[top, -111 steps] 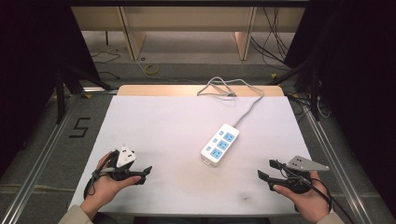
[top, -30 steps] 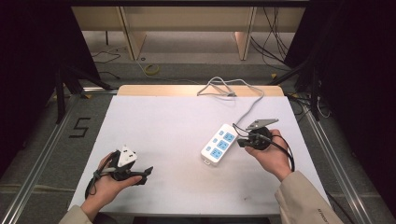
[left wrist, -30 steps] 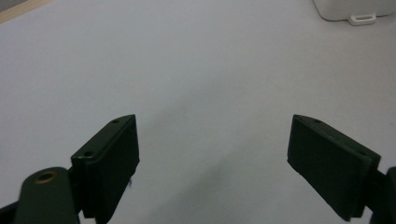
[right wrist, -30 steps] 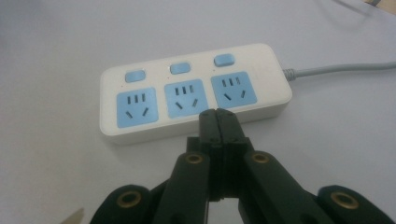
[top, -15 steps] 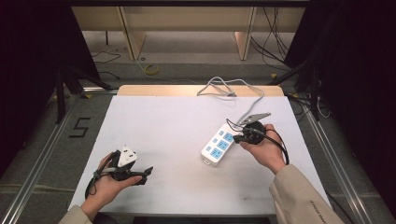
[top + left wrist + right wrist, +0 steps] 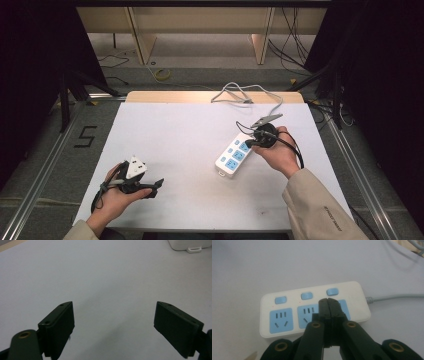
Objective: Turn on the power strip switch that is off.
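Observation:
A white power strip (image 6: 232, 155) with blue sockets and blue switches lies on the white table (image 6: 175, 130), right of centre. My right gripper (image 6: 248, 144) hovers over the strip's far end with its jaws pressed together and nothing between them. In the right gripper view the shut tips (image 6: 328, 302) cover part of the socket nearest the cable on the strip (image 6: 284, 322). My left gripper (image 6: 150, 186) rests near the front left of the table, pointing right. Its jaws (image 6: 115, 322) stand wide apart and empty, and the strip's near end (image 6: 190, 243) shows far ahead.
The strip's grey cable (image 6: 240, 92) loops over the table's wooden back edge (image 6: 175, 96). Metal rails (image 6: 45, 165) run along both sides of the table. A "5" (image 6: 86, 136) is marked on the floor at the left. Wooden shelving legs and cables lie behind the table.
The right hand has come from the table's front right corner up to the power strip, then edged further left over its far end. The left hand has stayed in place.

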Demonstrator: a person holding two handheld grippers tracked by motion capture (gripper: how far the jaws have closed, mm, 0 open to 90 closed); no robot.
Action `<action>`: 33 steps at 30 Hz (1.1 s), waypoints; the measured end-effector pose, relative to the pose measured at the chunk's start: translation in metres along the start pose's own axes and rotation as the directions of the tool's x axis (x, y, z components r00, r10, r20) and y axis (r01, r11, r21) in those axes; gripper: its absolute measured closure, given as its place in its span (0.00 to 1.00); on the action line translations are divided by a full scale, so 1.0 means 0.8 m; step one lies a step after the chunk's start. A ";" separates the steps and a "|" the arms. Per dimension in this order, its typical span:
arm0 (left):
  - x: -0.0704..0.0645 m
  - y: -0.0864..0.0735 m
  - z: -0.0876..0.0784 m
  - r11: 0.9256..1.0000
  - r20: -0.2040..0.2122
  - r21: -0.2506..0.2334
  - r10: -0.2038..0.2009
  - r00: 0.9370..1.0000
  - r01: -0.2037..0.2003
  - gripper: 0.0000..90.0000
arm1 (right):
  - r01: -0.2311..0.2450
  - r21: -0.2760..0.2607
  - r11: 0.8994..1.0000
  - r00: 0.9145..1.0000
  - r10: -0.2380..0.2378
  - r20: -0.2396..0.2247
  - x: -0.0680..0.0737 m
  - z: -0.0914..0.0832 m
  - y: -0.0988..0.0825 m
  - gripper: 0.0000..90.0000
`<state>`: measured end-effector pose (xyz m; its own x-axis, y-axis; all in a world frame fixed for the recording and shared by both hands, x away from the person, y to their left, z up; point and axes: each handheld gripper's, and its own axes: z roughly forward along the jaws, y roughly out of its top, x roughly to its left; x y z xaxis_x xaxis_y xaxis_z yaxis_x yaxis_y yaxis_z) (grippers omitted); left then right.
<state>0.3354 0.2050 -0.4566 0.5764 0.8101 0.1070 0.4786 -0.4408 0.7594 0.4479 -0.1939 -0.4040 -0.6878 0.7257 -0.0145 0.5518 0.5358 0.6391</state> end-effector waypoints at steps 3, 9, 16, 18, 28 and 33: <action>0.000 0.000 0.000 1.000 0.000 0.001 0.000 1.000 0.000 0.18 | 0.002 0.005 1.000 1.000 -0.002 -0.004 0.000 0.002 0.005 1.00; 0.000 0.000 0.000 1.000 -0.001 0.003 0.001 1.000 -0.001 0.18 | 0.009 0.014 1.000 1.000 -0.009 -0.007 -0.001 0.007 0.013 1.00; 0.001 0.000 0.000 1.000 -0.001 0.001 -0.001 1.000 0.001 0.18 | 0.003 0.025 1.000 1.000 -0.003 -0.002 -0.006 0.014 0.018 1.00; 0.000 0.000 0.000 1.000 0.000 0.002 0.001 1.000 -0.001 0.18 | -0.004 0.032 0.999 1.000 0.004 -0.003 -0.006 0.014 0.019 1.00; 0.000 0.000 0.000 1.000 0.001 0.002 0.001 1.000 -0.001 0.18 | -0.008 0.052 0.999 1.000 0.008 -0.002 -0.010 0.020 0.025 1.00; 0.000 0.000 0.000 1.000 0.000 0.003 0.001 1.000 -0.001 0.18 | 0.003 0.051 0.999 1.000 -0.003 0.001 -0.011 0.023 0.027 1.00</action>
<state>0.3353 0.2054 -0.4568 0.5766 0.8099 0.1075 0.4800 -0.4422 0.7576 0.4745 -0.1811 -0.4042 -0.6888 0.7248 -0.0172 0.5735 0.5592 0.5987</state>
